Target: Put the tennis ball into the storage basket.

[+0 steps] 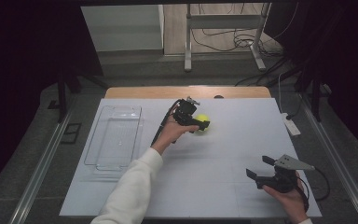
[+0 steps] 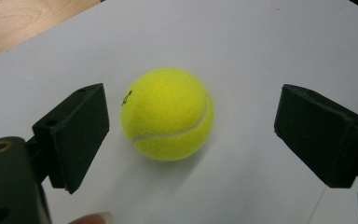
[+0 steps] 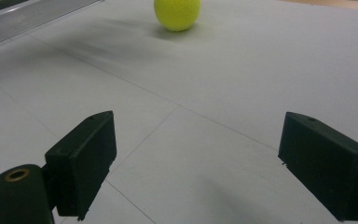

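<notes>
The tennis ball (image 2: 168,114) rests on the white surface (image 1: 223,154) between the left gripper (image 1: 198,122) jaws — spread wide, gripping nothing, one just beside the ball. The right gripper (image 1: 261,169) hovers well apart — jaws wide open, empty.

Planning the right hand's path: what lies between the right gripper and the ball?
Nothing: in the right gripper view, bare white table runs from the right gripper to the ball.
</notes>
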A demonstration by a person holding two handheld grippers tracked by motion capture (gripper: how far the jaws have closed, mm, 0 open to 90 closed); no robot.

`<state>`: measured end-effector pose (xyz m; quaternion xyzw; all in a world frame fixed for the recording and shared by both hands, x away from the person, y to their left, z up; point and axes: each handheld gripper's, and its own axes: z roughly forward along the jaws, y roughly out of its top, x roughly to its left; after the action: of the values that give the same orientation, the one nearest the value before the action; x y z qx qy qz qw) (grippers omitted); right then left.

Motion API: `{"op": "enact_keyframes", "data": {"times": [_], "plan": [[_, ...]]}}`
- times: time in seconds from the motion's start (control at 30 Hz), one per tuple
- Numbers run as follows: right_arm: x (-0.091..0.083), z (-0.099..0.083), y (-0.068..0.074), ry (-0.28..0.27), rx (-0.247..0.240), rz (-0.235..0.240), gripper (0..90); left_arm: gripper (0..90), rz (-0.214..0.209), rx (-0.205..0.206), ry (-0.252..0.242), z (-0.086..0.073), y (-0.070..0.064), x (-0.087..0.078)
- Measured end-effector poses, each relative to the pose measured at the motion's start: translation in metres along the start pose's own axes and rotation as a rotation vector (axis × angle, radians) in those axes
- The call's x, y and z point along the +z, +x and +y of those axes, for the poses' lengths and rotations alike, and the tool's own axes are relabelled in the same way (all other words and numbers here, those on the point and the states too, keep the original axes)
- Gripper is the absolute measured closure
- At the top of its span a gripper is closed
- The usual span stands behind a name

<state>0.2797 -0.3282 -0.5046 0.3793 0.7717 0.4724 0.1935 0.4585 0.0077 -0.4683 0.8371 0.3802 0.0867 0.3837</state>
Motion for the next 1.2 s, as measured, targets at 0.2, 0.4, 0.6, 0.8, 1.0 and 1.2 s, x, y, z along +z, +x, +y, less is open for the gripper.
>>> {"op": "enact_keyframes", "data": {"times": [0.2,0.4,0.6,0.8,1.0,1.2], "plan": [[0.0,0.0,0.0,0.0,0.001,0.001,11.8,11.5,0.007,-0.013,0.006,0.001,0.004,0.005],[0.0,0.0,0.0,0.0,0.002,0.001,11.8,11.6,0.006,-0.018,0.011,0.003,0.004,0.011],[0.0,0.0,0.0,0.001,0.003,0.001,11.8,11.5,0.007,-0.019,0.016,0.005,0.004,0.016],[0.0,0.0,0.0,0.001,0.003,0.001,11.8,11.5,0.013,-0.03,0.023,0.006,0.005,0.02],[0.0,0.0,0.0,0.002,0.001,0.001,11.8,11.5,0.019,-0.035,0.034,0.005,0.007,0.025],[0.001,-0.001,0.0,0.003,0.003,0.001,11.8,11.4,0.021,-0.04,0.044,0.004,0.009,0.031]]}}
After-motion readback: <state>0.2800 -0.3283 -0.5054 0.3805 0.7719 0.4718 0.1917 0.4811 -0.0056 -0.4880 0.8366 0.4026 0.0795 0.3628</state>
